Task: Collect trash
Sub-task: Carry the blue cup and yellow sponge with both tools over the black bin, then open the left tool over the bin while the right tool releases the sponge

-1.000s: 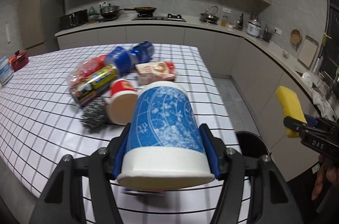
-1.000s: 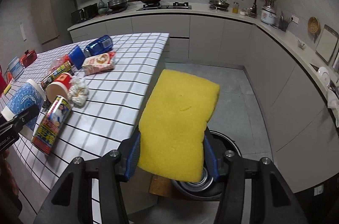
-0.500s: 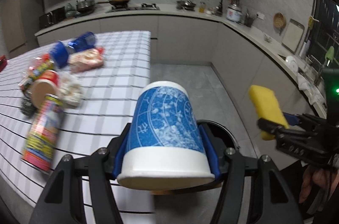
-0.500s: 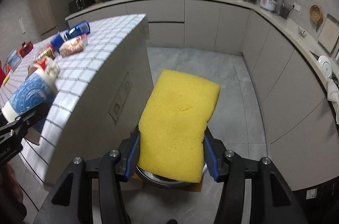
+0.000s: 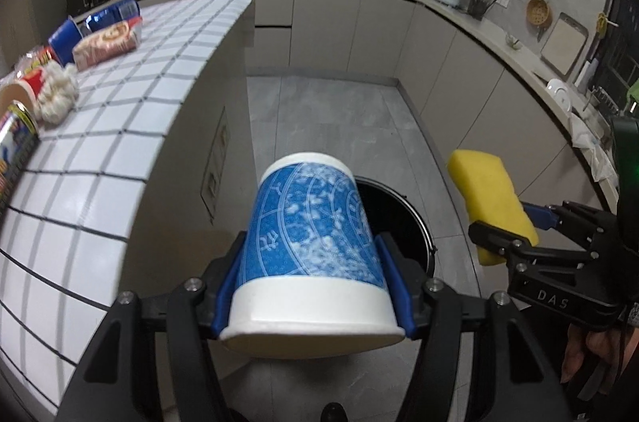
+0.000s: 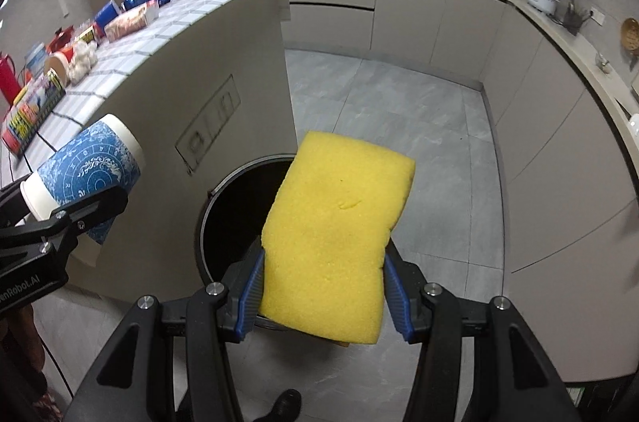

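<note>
My left gripper (image 5: 313, 286) is shut on a blue and white paper cup (image 5: 311, 234), held on its side above the floor beside the island; the cup also shows in the right wrist view (image 6: 90, 174). My right gripper (image 6: 323, 286) is shut on a yellow sponge (image 6: 339, 214), which also shows in the left wrist view (image 5: 489, 198). A round black trash bin (image 6: 235, 206) stands open on the floor below and ahead of both grippers; in the left wrist view the bin (image 5: 399, 222) is partly hidden behind the cup.
The checked island top (image 5: 131, 126) on the left holds several pieces of trash: a can (image 5: 16, 138), a white wad (image 5: 56, 96), a snack packet (image 5: 106, 46), a blue can (image 5: 112, 14). Kitchen counters (image 5: 459, 18) curve round the back and right. Grey floor (image 6: 399, 110) lies between.
Both grippers have swung right, away from the island top and downward, with cup and sponge still held. The trash bin has come into view below them.
</note>
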`<state>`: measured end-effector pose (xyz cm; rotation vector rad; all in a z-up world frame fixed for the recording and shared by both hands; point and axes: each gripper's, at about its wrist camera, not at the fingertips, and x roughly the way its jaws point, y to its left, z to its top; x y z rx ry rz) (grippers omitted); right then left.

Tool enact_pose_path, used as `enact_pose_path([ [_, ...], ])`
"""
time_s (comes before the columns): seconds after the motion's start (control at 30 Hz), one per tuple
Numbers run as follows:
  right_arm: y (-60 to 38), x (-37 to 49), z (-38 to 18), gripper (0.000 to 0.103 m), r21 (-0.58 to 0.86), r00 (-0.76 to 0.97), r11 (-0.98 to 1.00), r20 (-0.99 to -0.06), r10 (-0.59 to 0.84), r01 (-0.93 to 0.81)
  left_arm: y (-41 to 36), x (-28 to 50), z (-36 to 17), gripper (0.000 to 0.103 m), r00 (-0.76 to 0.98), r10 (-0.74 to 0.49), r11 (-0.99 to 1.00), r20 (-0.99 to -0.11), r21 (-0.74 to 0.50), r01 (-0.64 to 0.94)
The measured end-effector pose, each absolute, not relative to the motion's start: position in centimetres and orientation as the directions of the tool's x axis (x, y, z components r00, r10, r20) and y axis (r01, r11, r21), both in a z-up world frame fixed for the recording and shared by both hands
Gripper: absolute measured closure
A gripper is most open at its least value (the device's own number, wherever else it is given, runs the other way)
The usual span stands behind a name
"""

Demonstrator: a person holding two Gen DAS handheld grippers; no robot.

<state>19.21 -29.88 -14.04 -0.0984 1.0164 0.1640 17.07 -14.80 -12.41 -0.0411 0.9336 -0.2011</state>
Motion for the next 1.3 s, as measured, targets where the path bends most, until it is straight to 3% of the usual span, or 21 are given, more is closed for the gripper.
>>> enact_pose_path([
  [0.57,-28.2,21.8,-21.1,0.047,-0.060,0.428,0.882,-0.888,0.167,-0.468,-16.5,19.2,-17.1,0.040,0.451,-0.211,0.978,-0.867,-0.193,0.086],
  [0.63,-28.0,22.0,-21.7,0.045,-0.058,0.410,0.865,-0.895,0.177,-0.499,-16.7,19.7,-18.0,0.036,0.409,-0.277,0.961,-0.869,-0.258,0.101],
  [0.67,-28.0,22.1,-22.0,0.041,-0.050,0.398,0.854,-0.898,0.189,-0.518,-16.7,20.0,-18.6,0.031,0.389,-0.301,0.953,-0.871,-0.285,0.098],
  [0.7,-27.9,22.3,-22.6,0.024,-0.037,0.384,0.840,-0.900,0.208,-0.541,-16.4,20.1,-19.1,0.024,0.382,-0.291,0.956,-0.877,-0.285,0.074],
  [0.77,-28.0,22.5,-23.7,0.000,-0.060,0.374,0.832,-0.909,0.183,-0.552,-15.2,20.1,-19.2,0.015,0.390,-0.290,0.952,-0.874,-0.304,0.026],
  [1.1,-29.9,22.5,-23.0,0.000,-0.028,0.413,0.889,-0.892,0.184,-0.457,-15.2,18.1,-17.1,0.015,0.434,-0.188,0.981,-0.881,-0.188,0.043],
  [1.3,-30.6,22.9,-22.1,0.000,-0.073,0.425,0.930,-0.900,0.094,-0.360,-15.4,18.0,-15.4,0.015,0.469,-0.157,0.988,-0.869,-0.142,0.067],
])
